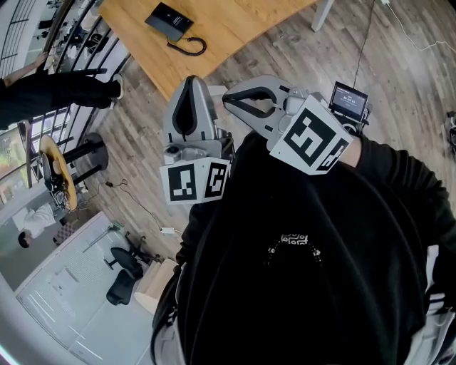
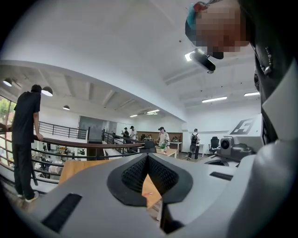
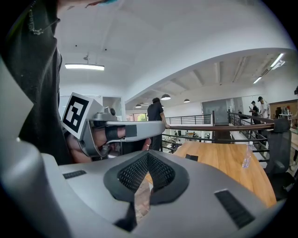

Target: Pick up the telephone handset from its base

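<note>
I've got the left gripper (image 1: 193,80) clenched on nothing, right gripper (image 1: 226,98) just beside it, clenched empty too, telephone (image 1: 169,21) well ahead of both, untouched on the table (image 1: 228,25)

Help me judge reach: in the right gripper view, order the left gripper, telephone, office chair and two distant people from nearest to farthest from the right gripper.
1. left gripper, close alongside at left.
2. telephone, ahead on the wooden table.
3. office chair, at the table's far right end.
4. two distant people, far back at right.
</note>
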{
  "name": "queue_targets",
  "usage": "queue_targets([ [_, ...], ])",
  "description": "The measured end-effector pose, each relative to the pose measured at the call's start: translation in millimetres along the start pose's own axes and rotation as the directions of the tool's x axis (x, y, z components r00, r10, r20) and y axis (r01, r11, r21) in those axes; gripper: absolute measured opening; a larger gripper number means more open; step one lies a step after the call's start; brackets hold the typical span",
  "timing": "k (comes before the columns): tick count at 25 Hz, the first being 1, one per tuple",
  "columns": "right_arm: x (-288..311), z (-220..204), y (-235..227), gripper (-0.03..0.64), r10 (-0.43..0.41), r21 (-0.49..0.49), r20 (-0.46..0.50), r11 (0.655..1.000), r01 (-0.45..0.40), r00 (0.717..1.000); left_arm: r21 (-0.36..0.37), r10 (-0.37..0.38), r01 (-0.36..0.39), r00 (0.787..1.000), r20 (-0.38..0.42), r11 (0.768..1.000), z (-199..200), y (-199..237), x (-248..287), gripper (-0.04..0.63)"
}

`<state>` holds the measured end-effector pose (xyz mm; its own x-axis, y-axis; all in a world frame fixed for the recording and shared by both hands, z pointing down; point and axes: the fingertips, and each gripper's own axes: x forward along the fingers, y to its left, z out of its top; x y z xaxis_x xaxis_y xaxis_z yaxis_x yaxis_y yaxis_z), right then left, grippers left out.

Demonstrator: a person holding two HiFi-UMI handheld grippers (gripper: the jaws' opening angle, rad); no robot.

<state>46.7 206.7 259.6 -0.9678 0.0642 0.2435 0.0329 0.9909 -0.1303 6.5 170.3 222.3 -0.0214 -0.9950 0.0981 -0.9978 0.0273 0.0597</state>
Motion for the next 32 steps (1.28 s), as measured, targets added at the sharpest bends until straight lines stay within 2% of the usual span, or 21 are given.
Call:
queue_targets([
  [12, 69, 6, 43, 0.018, 0.075, -0.057, -0.055, 0.995, -0.078, 0.996, -0.012, 0.049, -0.048, 0.998, 0.028, 0.999, -6, 63, -43, 0.005],
  [20, 106, 7, 58, 0.018, 0.094, -0.064, -0.092, 0.993, -0.1, 0.991, -0.058, 0.089, -0.086, 0.995, 0.04, 0.995, -14, 105, -63, 0.005],
  [26, 119, 0, 61, 0.018, 0.105, -0.058, -0.121, 0.992, -0.113, 0.987, -0.084, 0.087, -0.084, 0.996, 0.034, 0.993, -22, 113, -65, 0.005],
  [32, 130, 0, 65, 0.018, 0.144, -0.042, -0.127, 0.988, -0.15, 0.981, -0.1, 0.135, -0.133, 0.991, 0.017, 0.986, -28, 130, -72, 0.005],
])
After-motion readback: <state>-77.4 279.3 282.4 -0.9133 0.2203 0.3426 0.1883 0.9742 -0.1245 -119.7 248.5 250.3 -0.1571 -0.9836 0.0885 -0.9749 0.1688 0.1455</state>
